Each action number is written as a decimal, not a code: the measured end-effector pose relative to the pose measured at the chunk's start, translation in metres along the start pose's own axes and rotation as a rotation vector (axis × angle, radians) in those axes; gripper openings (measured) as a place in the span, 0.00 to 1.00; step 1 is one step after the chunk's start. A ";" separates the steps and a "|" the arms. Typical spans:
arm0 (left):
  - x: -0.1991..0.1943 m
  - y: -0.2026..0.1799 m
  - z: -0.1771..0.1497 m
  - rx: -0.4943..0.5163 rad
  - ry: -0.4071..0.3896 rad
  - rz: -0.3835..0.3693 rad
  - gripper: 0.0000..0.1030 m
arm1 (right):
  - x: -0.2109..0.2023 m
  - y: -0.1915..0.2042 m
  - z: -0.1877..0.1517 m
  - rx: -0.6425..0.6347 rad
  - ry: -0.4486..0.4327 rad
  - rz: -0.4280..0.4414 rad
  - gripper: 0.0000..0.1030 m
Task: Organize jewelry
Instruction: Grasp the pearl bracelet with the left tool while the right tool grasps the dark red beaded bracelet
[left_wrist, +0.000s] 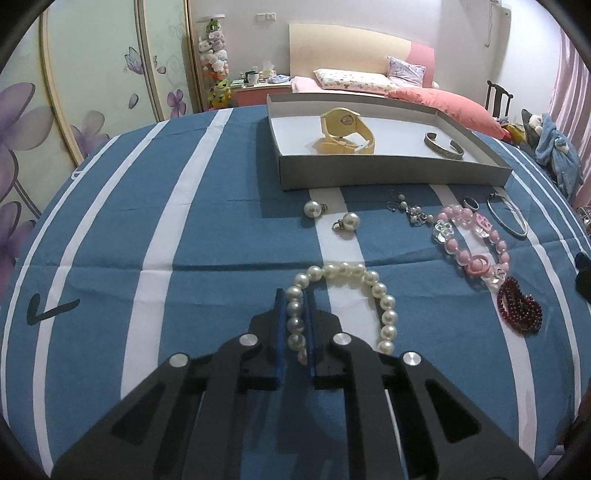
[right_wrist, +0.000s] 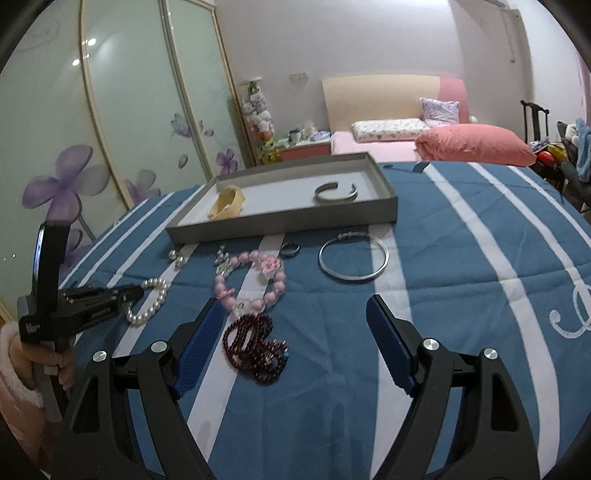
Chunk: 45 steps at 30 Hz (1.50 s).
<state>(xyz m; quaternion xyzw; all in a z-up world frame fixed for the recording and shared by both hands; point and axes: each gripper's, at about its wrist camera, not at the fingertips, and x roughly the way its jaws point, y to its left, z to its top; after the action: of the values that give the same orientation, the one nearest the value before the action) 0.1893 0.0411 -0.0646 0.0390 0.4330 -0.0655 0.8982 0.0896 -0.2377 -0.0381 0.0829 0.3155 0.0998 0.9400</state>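
While the left gripper (left_wrist: 295, 332) clamps the pearl bracelet (left_wrist: 384, 306) for the tray (left_wrist: 388, 170) at twelve o'clock, the right gripper (right_wrist: 295, 332) gapes, seemingly approaching the garnet beads (right_wrist: 255, 347).

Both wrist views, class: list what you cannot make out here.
- White pearl bracelet: the part nearest the camera, left wrist view, hidden behind the left gripper.
- Small silver beaded earrings: right wrist view, too small to read.
- Cream wristwatch dial: too small, both views.

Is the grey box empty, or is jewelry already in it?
Not empty: the grey box holds a cream watch and a silver cuff.
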 end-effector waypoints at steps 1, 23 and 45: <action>0.000 0.000 0.000 -0.001 -0.001 -0.002 0.10 | 0.003 0.003 -0.001 -0.012 0.016 0.008 0.74; -0.020 0.028 0.003 -0.074 -0.074 -0.002 0.10 | 0.043 0.037 -0.012 -0.156 0.243 0.011 0.62; -0.047 0.017 -0.001 -0.074 -0.165 -0.083 0.10 | 0.008 0.016 0.004 -0.139 0.091 -0.030 0.09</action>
<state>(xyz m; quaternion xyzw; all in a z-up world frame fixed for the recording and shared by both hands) 0.1624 0.0622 -0.0281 -0.0176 0.3608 -0.0895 0.9282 0.0963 -0.2208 -0.0367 0.0080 0.3514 0.1110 0.9296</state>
